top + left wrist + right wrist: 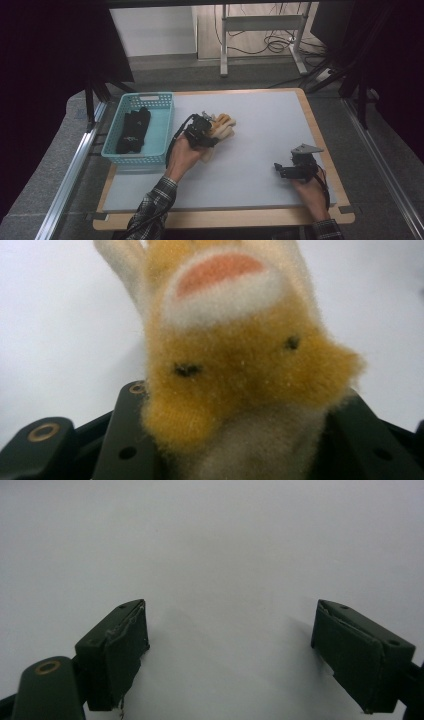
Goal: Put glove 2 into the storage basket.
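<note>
Item 1: plush glove (223, 126), soft pile fabric, fuzzy and matted. Colouring: ochre-yellow body, cream-white fingers and cuff, one rounded salmon-pink patch ringed in white fleece, two small dark stitched marks on the yellow field. In the left gripper view (235, 365) the cream cuff end sits pinched between the black jaws while the yellow body and pale fingers extend away toward 12 o'clock. Location: on the high view, slightly left of the table's centre, just beside the basket's 3 o'clock side; whether it touches the surface cannot be told.

Item 2: left gripper (200, 134), black moulded plastic, angular, with brass-ringed screw holes and a trailing cable. Jaws drawn narrow, clamped on the plush glove.

Item 3: right gripper (292, 170), same black build, topped by a grey three-cornered plate. Sits near the table's 4 o'clock edge, well apart from the glove. In the right gripper view (230, 650) its jaws stand wide, with flat, scuffed pads and nothing but pale table between them.

Item 4: basket (162, 131), turquoise plastic, rectangular, slotted lattice walls, handle cut-out at its far end; stands at the table's 9 o'clock corner. Contents: dark gloves (133, 131), black, limp, knitted-looking.

Item 5: table (260, 135), smooth matte pale grey top, light wooden rim.
</note>
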A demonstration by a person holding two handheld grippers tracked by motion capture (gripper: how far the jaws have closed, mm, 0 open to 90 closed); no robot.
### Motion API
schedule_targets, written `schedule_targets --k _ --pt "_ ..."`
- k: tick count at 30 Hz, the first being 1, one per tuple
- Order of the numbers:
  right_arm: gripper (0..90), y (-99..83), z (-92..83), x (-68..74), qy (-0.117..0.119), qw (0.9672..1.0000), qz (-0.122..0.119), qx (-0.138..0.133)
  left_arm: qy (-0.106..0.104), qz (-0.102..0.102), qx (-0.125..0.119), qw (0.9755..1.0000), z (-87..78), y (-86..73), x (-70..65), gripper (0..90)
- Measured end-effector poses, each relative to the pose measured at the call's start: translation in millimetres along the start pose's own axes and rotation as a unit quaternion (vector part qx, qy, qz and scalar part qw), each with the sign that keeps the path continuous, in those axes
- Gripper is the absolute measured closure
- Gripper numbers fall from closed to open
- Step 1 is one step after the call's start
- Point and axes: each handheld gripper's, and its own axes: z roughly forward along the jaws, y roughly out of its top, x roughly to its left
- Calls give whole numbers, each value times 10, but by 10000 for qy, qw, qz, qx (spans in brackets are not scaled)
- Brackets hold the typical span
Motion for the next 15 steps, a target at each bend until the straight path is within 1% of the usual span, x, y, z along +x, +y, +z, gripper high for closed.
schedule_targets --k 4,8,10,12,13,14,15 --pt "148 0 0 0 2 10000 -1 -1 222 -115 -73 9997 -153 1 137 555" --pt "147 0 0 0 1 10000 0 -2 433 -297 -109 9986 -286 -20 294 553" --pt "147 0 0 0 2 10000 -1 -4 532 -419 -123 9976 -348 -35 376 554" --pt "148 0 0 0 1 10000 0 -4 665 -571 -149 9960 -419 -56 473 553" --pt "148 0 0 0 2 10000 1 -5 665 -571 -149 9960 -419 -56 473 553" --pt "148 0 0 0 2 10000 1 -5 723 -649 -157 9951 -453 -71 521 553" --pt "148 0 0 0 2 10000 1 -5 813 -728 -152 9939 -509 -98 602 553"
